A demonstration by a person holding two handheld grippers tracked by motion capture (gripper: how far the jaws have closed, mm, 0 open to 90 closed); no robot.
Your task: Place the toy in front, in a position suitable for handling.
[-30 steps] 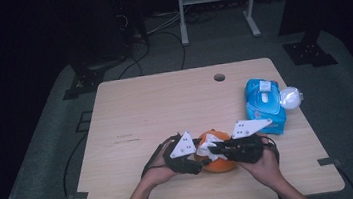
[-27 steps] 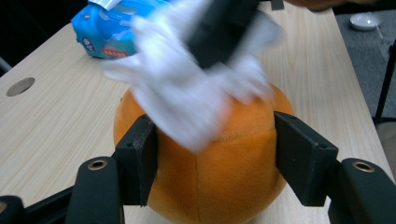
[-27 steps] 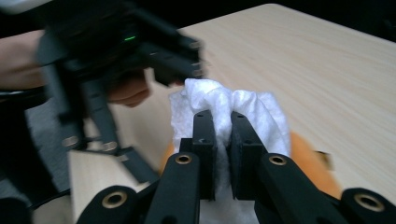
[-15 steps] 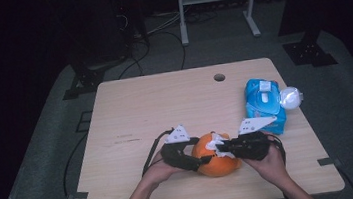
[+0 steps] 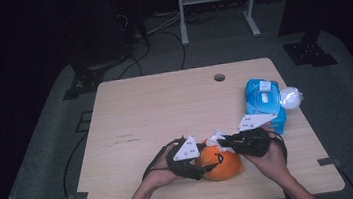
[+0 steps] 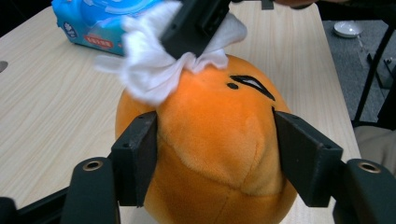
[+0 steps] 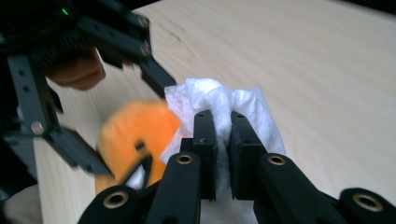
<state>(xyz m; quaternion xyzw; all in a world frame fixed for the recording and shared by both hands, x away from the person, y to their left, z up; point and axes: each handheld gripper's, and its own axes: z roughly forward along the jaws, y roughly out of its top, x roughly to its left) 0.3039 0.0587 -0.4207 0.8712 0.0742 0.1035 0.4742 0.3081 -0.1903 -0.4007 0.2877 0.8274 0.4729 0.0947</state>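
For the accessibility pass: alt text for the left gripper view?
The left gripper clamps an orange plush toy between its black jaws, while the right gripper presses a white wipe onto its top. A blue wipes pack lies behind.

tools: black jaws, brass screw eyes | grey three-cornered plates | forearms bare

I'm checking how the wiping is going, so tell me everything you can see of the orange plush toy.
The orange plush toy is a rounded, egg-like ball of soft, short-piled fabric with visible seams and a small black stitched face. It sits on the wooden table near its front edge. The left gripper has its jaws on either side of it, against its flanks; they have just been closing. On top, a crumpled white tissue, pinched in the right gripper, presses against it.
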